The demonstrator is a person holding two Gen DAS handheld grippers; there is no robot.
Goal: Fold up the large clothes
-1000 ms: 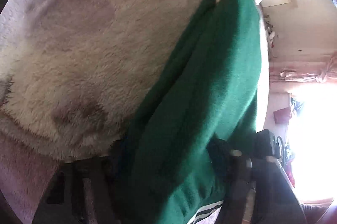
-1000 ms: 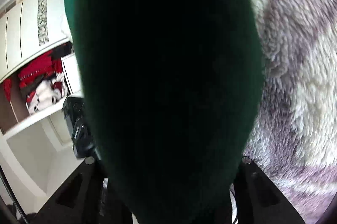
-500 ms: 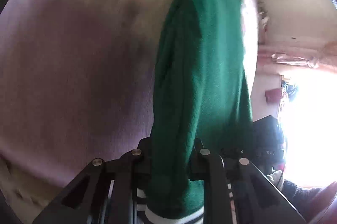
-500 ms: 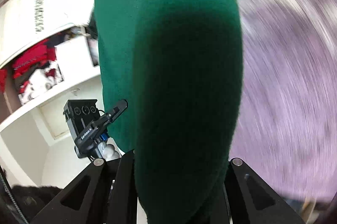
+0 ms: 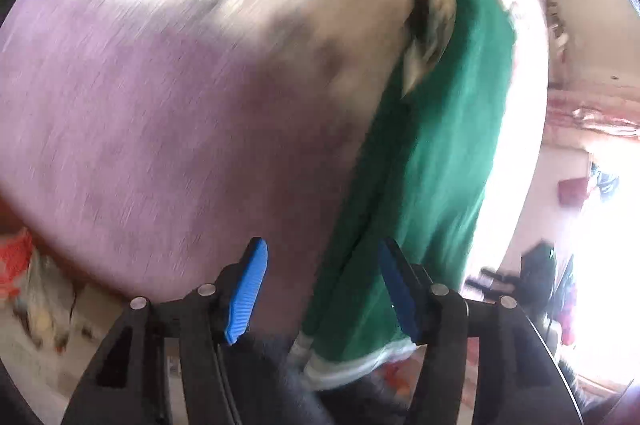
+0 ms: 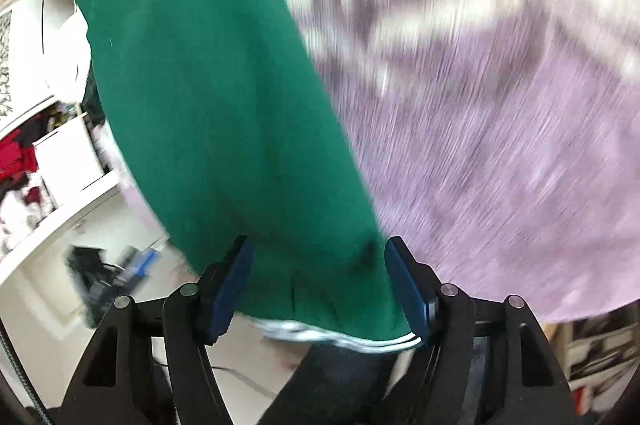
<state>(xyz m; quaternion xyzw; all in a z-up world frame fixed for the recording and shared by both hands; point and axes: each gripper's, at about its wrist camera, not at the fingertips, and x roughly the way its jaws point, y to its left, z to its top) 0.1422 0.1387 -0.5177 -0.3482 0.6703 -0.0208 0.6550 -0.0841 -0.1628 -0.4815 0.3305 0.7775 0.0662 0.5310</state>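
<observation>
A dark green garment [image 5: 436, 153] lies as a long folded strip on a plush purple-and-cream blanket [image 5: 160, 105]; its white-striped hem [image 5: 344, 365] reaches the near edge. My left gripper [image 5: 324, 265] hovers above that hem with its jaws opening. The left blue pad is clear of the cloth and the right pad [image 5: 396, 289] sits at its edge. In the right wrist view the same garment [image 6: 224, 113] fills the gap of my right gripper [image 6: 320, 265], whose jaws are also opening, and neither pad [image 6: 408, 289] visibly squeezes the cloth. Both views are motion-blurred.
White shelves [image 6: 60, 153] with red and white clothes stand at the left of the right wrist view, and a black device [image 6: 96, 273] sits on the floor below them. A dark trouser leg [image 6: 320, 385] shows beneath the grippers. A bright window [image 5: 600, 225] glares at the right.
Half a second ago both grippers were shut on the green garment. Now both sets of jaws stand apart, the grippers have lifted away, and the garment rests on the blanket.
</observation>
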